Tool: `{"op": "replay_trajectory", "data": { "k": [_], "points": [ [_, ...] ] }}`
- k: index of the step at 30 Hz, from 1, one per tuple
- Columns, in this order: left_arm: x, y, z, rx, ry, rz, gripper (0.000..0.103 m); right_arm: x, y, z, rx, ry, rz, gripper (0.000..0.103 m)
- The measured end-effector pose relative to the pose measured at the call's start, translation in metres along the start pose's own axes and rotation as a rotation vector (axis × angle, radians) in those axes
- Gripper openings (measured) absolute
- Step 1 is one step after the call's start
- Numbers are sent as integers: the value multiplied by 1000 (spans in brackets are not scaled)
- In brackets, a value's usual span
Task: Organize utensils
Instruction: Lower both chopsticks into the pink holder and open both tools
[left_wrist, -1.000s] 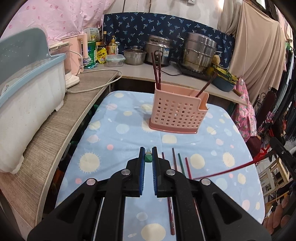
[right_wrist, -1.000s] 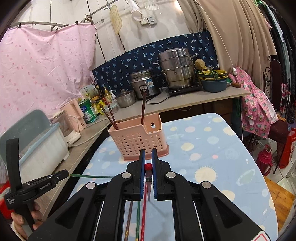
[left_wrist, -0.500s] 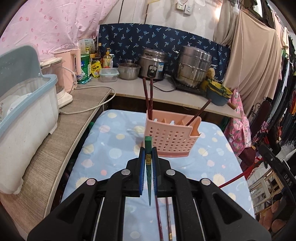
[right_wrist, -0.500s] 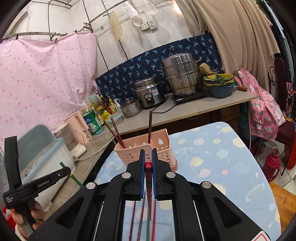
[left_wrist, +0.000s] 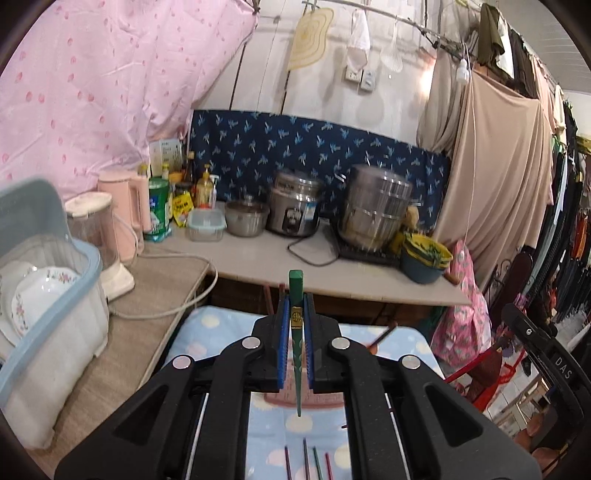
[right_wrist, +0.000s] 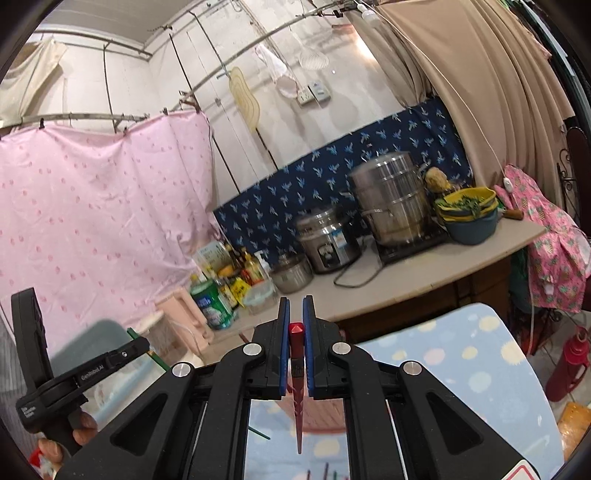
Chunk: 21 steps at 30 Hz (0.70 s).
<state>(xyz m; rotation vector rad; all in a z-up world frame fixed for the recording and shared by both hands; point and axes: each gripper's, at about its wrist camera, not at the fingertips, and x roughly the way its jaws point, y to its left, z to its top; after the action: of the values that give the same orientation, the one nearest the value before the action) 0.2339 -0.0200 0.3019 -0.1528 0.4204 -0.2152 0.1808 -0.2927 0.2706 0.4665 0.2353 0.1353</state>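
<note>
— Left wrist view: what stands on the blue dotted desk (left_wrist: 207, 328)?
— Pink holder (left_wrist: 306, 400), mostly hidden behind the left tongs (left_wrist: 296, 314), which pinch a green chopstick (left_wrist: 296, 354) upright.
— And the right tongs (right_wrist: 295, 317)?
— Clamped on a red chopstick (right_wrist: 296, 373), tip down; four more chopsticks (left_wrist: 306, 458) lie below.

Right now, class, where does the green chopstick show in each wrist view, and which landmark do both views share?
Left wrist view: green chopstick stands at centre, clamped in the left claw, thick end up.
Right wrist view: it shows at lower left, sticking out of the left claw.
Shared landmark: the steel steamer pot on the counter.
</note>
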Motion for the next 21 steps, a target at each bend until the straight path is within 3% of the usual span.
{"op": "replay_trajectory", "data": {
  "k": [6,10,21],
  "points": [
    [17,0,27,-7,-101,17,7,28,4,27,-8,-60,-12,7],
    [37,2,38,-35,-125,14,7,54,-2,33,5,-59,-25,7],
    [93,9,18,-37,-67,37,7,116,-13,19,-35,-18,-82,7]
  ]
}}
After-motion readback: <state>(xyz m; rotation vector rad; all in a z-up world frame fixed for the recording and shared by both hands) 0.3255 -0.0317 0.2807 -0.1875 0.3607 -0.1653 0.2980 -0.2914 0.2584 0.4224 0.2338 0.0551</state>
